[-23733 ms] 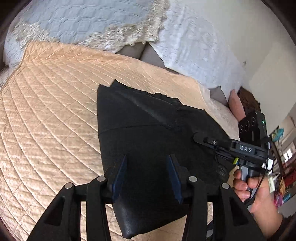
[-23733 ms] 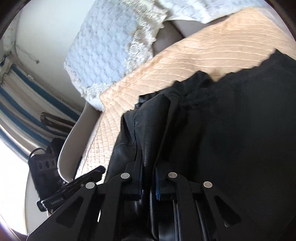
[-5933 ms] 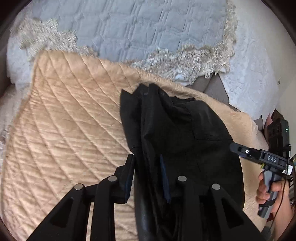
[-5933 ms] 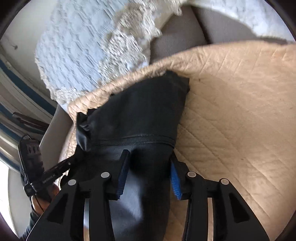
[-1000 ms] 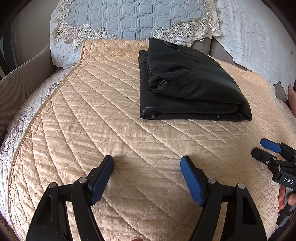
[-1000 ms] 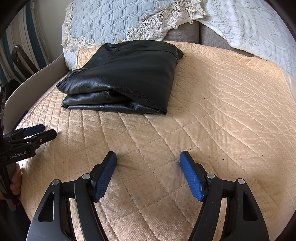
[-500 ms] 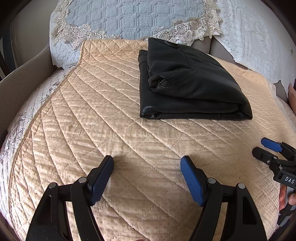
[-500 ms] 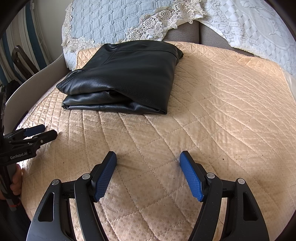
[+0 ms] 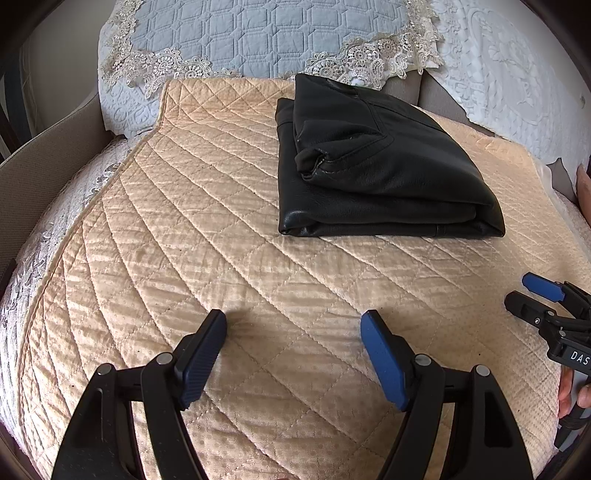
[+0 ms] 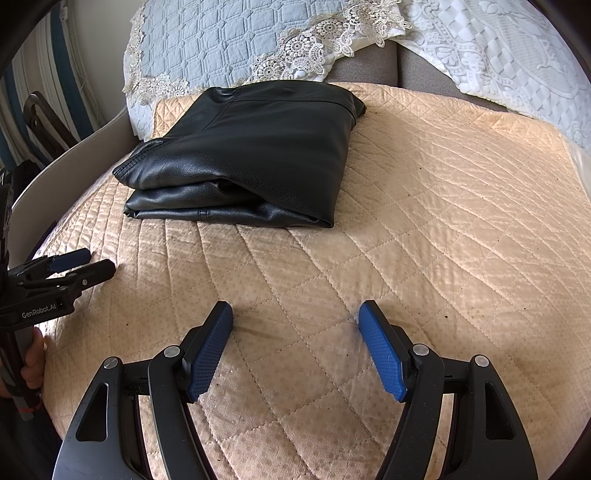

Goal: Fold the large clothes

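Quilted cover; folded black garment inner layers hidden.

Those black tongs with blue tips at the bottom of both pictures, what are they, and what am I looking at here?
There is no robot here. A person holds a hand tool in each hand, and each tool has two fingers with blue pads and a wide-angle camera looking along them. One picture comes from the left gripper, the other from the right gripper. Each camera also catches the other tool at the picture's edge, with a hand on its handle. Both grippers stand open over a peach quilted cover and hold nothing. Farther back on the cover lies a black leather garment, folded into a neat stack. Behind it are a pale blue cushion with lace trim and a white lace cover.
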### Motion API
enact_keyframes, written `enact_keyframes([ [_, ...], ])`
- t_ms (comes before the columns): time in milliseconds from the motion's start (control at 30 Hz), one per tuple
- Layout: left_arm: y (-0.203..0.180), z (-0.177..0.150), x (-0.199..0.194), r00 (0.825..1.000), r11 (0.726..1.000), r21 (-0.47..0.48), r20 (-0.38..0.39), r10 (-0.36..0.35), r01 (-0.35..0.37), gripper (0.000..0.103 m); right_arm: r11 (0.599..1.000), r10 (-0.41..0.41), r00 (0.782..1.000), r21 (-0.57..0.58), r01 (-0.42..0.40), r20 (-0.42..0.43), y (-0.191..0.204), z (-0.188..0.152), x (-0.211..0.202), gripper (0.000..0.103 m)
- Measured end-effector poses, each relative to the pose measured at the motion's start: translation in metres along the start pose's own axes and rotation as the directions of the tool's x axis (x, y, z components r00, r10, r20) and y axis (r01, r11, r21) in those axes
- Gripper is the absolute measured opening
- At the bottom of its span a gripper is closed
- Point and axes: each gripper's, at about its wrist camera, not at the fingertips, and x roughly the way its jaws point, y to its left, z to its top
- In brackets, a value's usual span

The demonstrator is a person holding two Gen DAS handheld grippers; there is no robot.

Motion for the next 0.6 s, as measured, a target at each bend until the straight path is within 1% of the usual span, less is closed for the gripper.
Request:
enact_keyframes([
  [600, 0.0007, 0.0004, 0.0008, 1.0, 1.0, 0.003, -0.002, -0.002, 0.002, 0.077, 1.0, 0.001, 1.0, 0.001, -0.001, 0.001, 0.001, 0.0001, 0.0003, 0.071],
])
